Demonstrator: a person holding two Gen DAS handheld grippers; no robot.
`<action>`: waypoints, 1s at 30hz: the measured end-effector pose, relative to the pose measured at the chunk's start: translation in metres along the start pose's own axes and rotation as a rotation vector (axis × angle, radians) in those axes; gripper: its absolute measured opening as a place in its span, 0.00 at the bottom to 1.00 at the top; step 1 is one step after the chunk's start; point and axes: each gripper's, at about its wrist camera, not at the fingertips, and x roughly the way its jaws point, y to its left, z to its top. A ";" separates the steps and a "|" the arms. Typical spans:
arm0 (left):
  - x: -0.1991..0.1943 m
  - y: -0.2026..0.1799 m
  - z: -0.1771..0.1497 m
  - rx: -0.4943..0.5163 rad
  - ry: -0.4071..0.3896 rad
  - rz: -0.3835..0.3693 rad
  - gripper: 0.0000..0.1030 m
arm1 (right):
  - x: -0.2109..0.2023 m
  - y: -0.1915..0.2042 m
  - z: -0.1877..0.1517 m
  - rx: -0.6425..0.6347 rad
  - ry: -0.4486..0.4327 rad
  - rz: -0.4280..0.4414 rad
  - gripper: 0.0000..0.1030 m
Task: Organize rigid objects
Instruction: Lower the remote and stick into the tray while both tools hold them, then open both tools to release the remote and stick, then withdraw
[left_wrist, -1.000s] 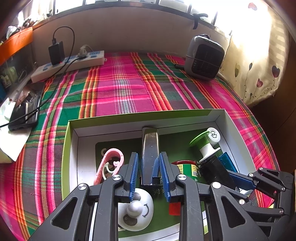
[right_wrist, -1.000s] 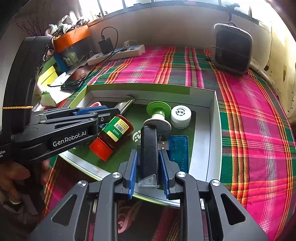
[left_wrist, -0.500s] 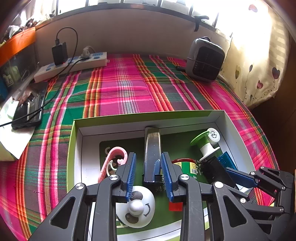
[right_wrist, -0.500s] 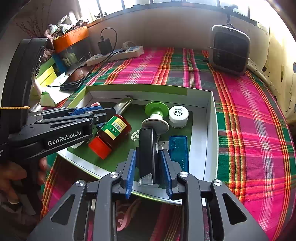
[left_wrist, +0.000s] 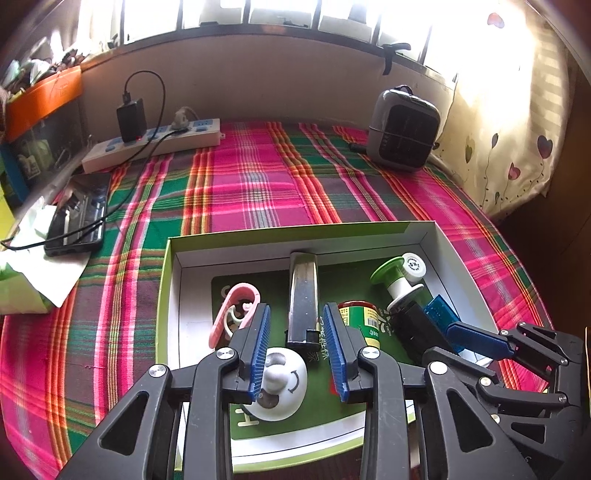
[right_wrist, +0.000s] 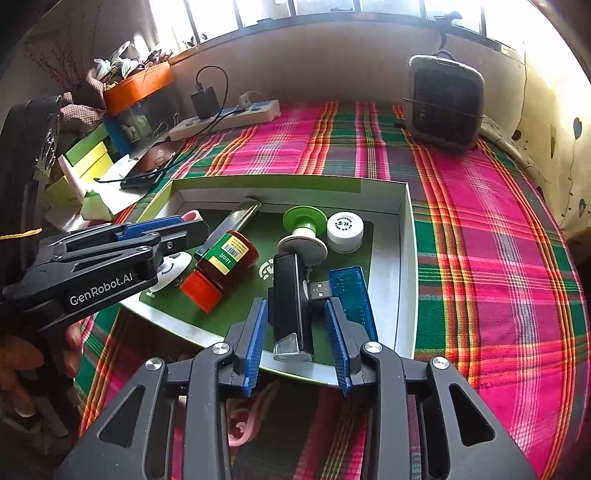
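Observation:
A shallow white box with a green rim (left_wrist: 295, 230) (right_wrist: 266, 182) lies on the plaid cloth. Inside, a long metal lighter (left_wrist: 303, 295) (right_wrist: 231, 225) lies flat, its near end between the spread fingers of my open left gripper (left_wrist: 297, 343) (right_wrist: 184, 232). My right gripper (right_wrist: 295, 343) (left_wrist: 480, 339) is also open, and a black USB device (right_wrist: 291, 306) (left_wrist: 417, 328) lies loose between its fingers. Beside it is a blue translucent stick (right_wrist: 351, 295). A red-lidded bottle (right_wrist: 221, 266), a green and white spool (right_wrist: 304, 236), a white cap (right_wrist: 345, 229), a pink clip (left_wrist: 234, 314) and a white smiley disc (left_wrist: 280, 384) share the box.
A grey heater (left_wrist: 404, 129) stands at the back right. A power strip (left_wrist: 151, 142) with a charger runs along the back left. A phone (left_wrist: 79, 218) and papers lie to the left. A hand (right_wrist: 22, 354) holds the left gripper.
Both grippers have gone from shut to open. The left let go of the lighter and the right let go of the black USB device; both items now lie in the box.

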 end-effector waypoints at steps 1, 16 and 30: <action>-0.003 -0.001 -0.001 0.006 -0.008 0.010 0.28 | -0.002 0.000 0.000 0.003 -0.004 -0.001 0.33; -0.042 0.003 -0.018 -0.025 -0.058 -0.003 0.29 | -0.031 -0.003 -0.011 0.034 -0.054 -0.020 0.34; -0.073 0.008 -0.050 -0.064 -0.079 -0.038 0.29 | -0.054 0.004 -0.040 0.032 -0.066 -0.018 0.34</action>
